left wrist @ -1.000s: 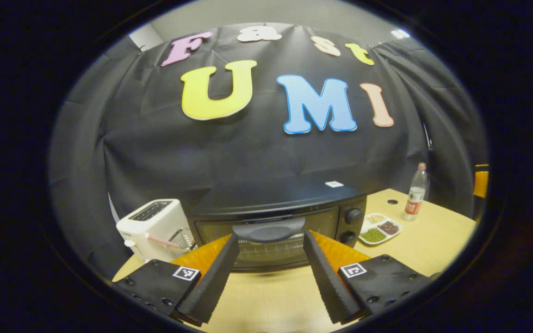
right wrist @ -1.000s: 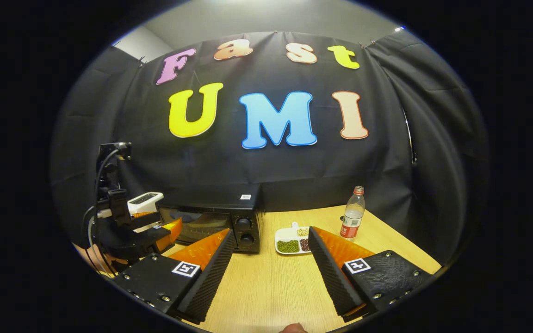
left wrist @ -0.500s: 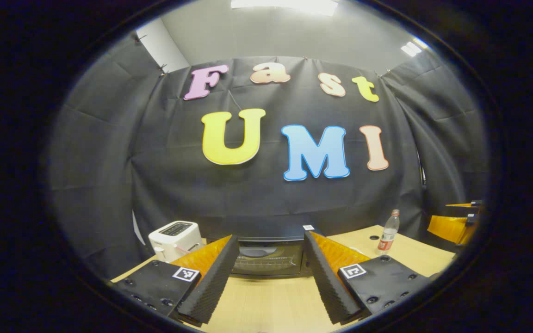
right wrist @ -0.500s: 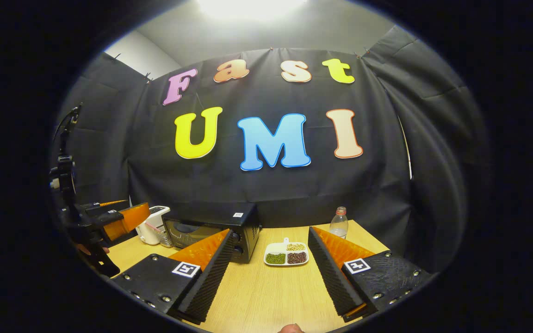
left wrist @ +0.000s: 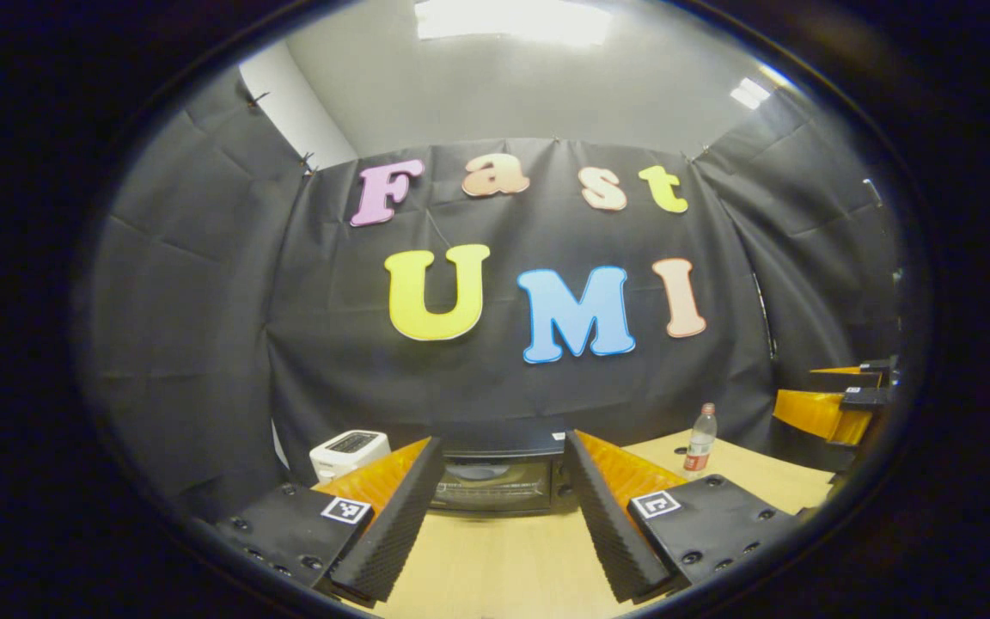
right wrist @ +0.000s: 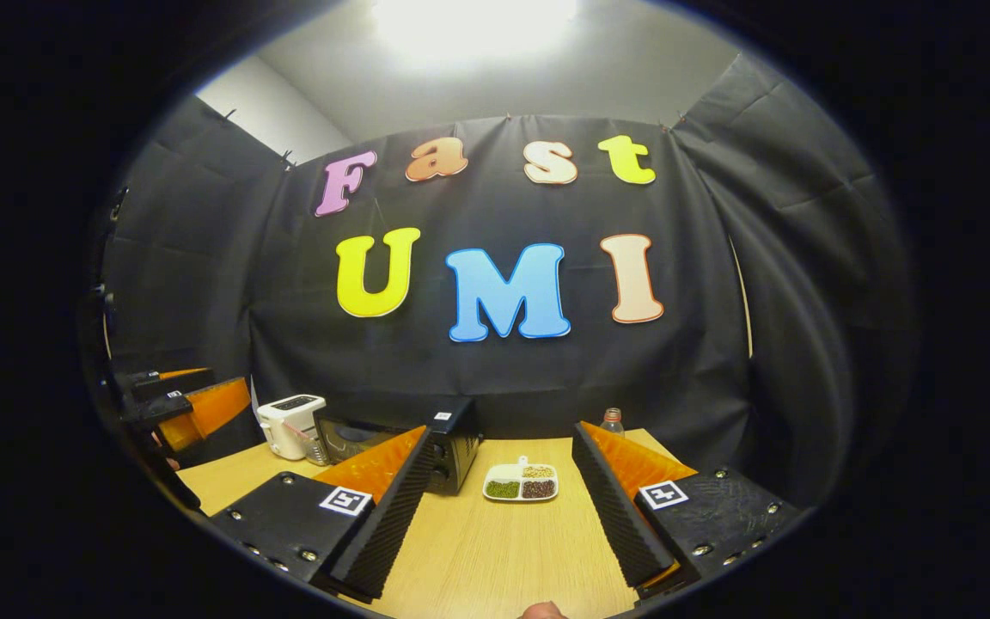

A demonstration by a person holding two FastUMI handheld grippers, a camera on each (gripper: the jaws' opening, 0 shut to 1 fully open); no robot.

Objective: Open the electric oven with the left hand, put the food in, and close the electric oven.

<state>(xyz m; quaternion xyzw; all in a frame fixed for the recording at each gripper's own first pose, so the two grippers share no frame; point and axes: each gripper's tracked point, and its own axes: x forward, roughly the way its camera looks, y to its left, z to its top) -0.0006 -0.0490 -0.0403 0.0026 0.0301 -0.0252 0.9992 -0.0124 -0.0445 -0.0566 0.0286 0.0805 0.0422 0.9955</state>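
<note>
The black electric oven stands at the back of the wooden table, door closed, seen small between the fingers of my left gripper. That gripper is open, holds nothing and is well back from the oven. In the right gripper view, a white divided plate of food with green, brown and pale portions lies to the right of the oven. My right gripper is open and empty, some way short of the plate. The left gripper also shows at the left edge there.
A white toaster stands left of the oven. A plastic bottle stands at the back right of the table. The other gripper hangs at the right edge of the left gripper view. Bare tabletop lies in front of the plate.
Both grippers have drawn back from the oven and tilted upward; the oven, toaster and plate now look smaller and farther away. Both stay open and empty.
</note>
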